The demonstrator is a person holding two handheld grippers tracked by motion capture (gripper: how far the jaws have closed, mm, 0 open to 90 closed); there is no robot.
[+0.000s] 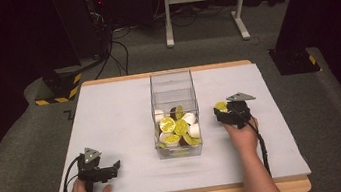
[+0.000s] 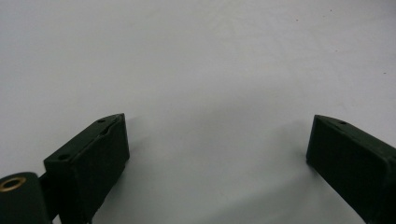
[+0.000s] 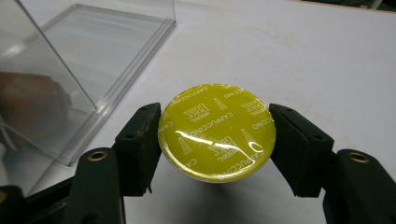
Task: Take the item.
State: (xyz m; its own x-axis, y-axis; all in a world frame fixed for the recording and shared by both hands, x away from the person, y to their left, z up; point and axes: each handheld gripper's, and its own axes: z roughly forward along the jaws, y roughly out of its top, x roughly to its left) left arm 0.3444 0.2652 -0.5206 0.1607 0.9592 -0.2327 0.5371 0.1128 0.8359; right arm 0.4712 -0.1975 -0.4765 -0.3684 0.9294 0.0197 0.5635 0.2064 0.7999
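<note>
The cappuccino capsule [image 3: 217, 132], with its yellow foil lid up, is held between the jaws of the right gripper [image 1: 232, 111] at the centre right of the high view, just beside the right wall of the clear plastic box [image 1: 171, 83], which already holds more capsules [image 1: 177, 128]. The jaws press only on its round rim, so I think it could slip or tilt out if the grip loosens, or strike the box wall. The left gripper [image 1: 99, 169] rests at the lower left on the white surface [image 1: 116, 118], jaws wide apart and holding nothing.
</note>
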